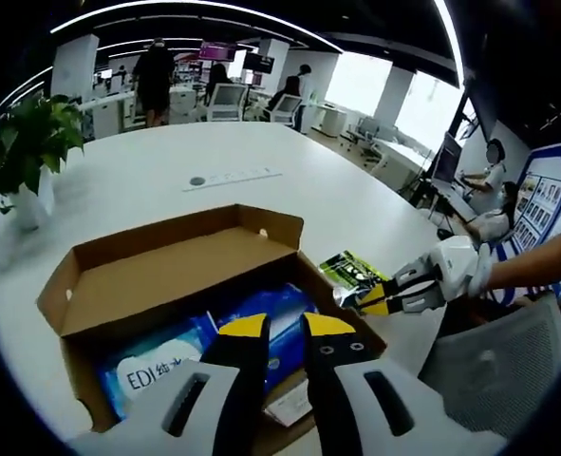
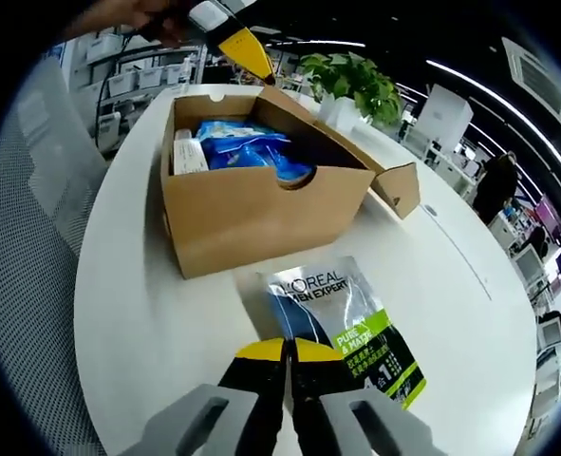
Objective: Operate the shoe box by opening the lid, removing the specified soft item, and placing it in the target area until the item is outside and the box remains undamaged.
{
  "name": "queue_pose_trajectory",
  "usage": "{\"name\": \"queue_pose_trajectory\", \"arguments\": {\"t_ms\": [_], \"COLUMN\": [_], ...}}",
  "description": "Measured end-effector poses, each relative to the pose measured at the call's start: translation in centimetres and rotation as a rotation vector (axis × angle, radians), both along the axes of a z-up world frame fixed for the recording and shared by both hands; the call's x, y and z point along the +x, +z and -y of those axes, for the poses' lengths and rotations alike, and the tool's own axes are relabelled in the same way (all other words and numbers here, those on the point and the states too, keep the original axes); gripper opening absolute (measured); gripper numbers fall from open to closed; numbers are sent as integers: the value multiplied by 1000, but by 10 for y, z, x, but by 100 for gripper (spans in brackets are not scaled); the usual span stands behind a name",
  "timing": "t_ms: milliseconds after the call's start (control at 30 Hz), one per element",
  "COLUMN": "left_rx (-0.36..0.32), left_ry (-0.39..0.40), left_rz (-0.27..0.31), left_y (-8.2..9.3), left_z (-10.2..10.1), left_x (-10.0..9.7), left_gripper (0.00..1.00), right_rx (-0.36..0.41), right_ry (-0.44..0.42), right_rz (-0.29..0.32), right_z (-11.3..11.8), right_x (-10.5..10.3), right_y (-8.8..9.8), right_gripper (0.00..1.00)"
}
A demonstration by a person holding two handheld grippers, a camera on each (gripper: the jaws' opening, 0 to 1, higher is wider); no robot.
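The cardboard shoe box [image 1: 166, 275] [image 2: 252, 214] stands open on the white table, its lid flap folded back. Blue soft packs [image 1: 280, 318] [image 2: 247, 142] and a white card lie inside. A green and silver pouch [image 1: 351, 269] [image 2: 342, 323] lies flat on the table just outside the box's front wall. My right gripper [image 2: 287, 350] [image 1: 361, 299] is shut, its yellow tips pinching the pouch's near edge. My left gripper [image 1: 286, 328] [image 2: 247, 52] hovers at the box's opposite rim over the blue packs, its jaws nearly together with nothing seen between them.
A potted plant [image 1: 28, 142] [image 2: 351, 81] stands on the table beyond the box. A flush power strip [image 1: 233, 178] sits mid-table. A grey mesh chair [image 1: 489, 370] [image 2: 24, 237] is at the table edge. People and desks are in the office behind.
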State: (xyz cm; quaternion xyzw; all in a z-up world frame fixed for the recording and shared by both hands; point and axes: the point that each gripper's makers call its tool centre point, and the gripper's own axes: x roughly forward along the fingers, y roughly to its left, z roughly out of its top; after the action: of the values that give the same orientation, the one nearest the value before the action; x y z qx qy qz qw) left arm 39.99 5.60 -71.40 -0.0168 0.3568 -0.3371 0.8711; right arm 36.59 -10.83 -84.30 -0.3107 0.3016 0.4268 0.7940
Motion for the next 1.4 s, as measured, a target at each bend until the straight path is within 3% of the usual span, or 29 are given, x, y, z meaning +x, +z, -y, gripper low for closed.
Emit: {"name": "queue_pose_trajectory", "arguments": {"t_ms": [133, 367, 500, 667, 933, 1267, 1400], "left_rx": [8, 9, 10, 16, 16, 20, 22], "left_ry": [14, 39, 59, 64, 72, 88, 98], "left_rz": [9, 22, 34, 41, 54, 64, 68], "left_y": [2, 5, 7, 8, 10, 14, 13], "left_z": [-11, -31, -44, -53, -67, -85, -94], "left_x": [-2, -4, -5, -15, -27, -36, -39], "left_gripper": [13, 16, 19, 23, 30, 34, 36], "right_rx": [-7, 2, 33, 70, 147, 182, 215], "right_ry": [-14, -63, -118, -175, -273, -377, -412], "right_rz": [-8, -27, -43, -66, -47, -68, -97], "right_z": [4, 11, 17, 25, 47, 70, 71], "right_x": [-2, -7, -9, -9, -2, 5, 4], "right_y": [-4, -4, -1, 1, 10, 1, -4], "right_gripper": [0, 12, 26, 36, 46, 65, 66]}}
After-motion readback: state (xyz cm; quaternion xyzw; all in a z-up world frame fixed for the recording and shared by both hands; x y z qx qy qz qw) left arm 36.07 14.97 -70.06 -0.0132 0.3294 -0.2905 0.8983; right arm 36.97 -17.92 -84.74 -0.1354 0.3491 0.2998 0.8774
